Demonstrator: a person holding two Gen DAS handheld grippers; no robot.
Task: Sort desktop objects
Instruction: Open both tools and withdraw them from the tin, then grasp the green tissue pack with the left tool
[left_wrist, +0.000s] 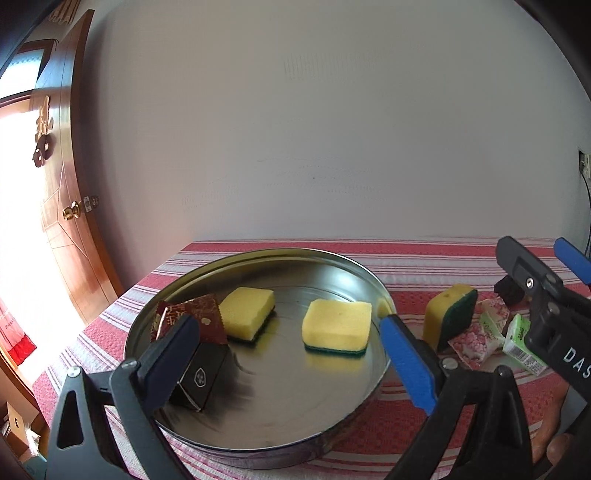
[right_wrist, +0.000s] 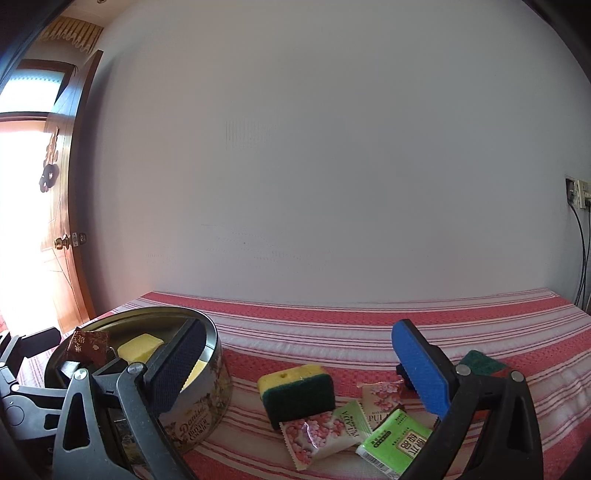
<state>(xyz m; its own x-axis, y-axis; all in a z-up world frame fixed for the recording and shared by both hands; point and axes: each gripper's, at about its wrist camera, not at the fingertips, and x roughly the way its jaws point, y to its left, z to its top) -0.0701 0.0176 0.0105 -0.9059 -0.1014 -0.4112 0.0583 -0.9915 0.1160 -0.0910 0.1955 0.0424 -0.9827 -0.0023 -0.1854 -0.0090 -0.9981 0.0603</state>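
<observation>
Your left gripper (left_wrist: 288, 354) and right gripper (right_wrist: 299, 373) both gaped wide, holding nothing. Inside the round metal cookie tin (left_wrist: 332, 258) lay two yellow sponges (left_wrist: 338, 325), a red packet and a dark box. One sponge (right_wrist: 295, 391) and four sachets (right_wrist: 314, 435) waited outside on the striped cloth (right_wrist: 369, 325); sorting looked roughly half done.
</observation>
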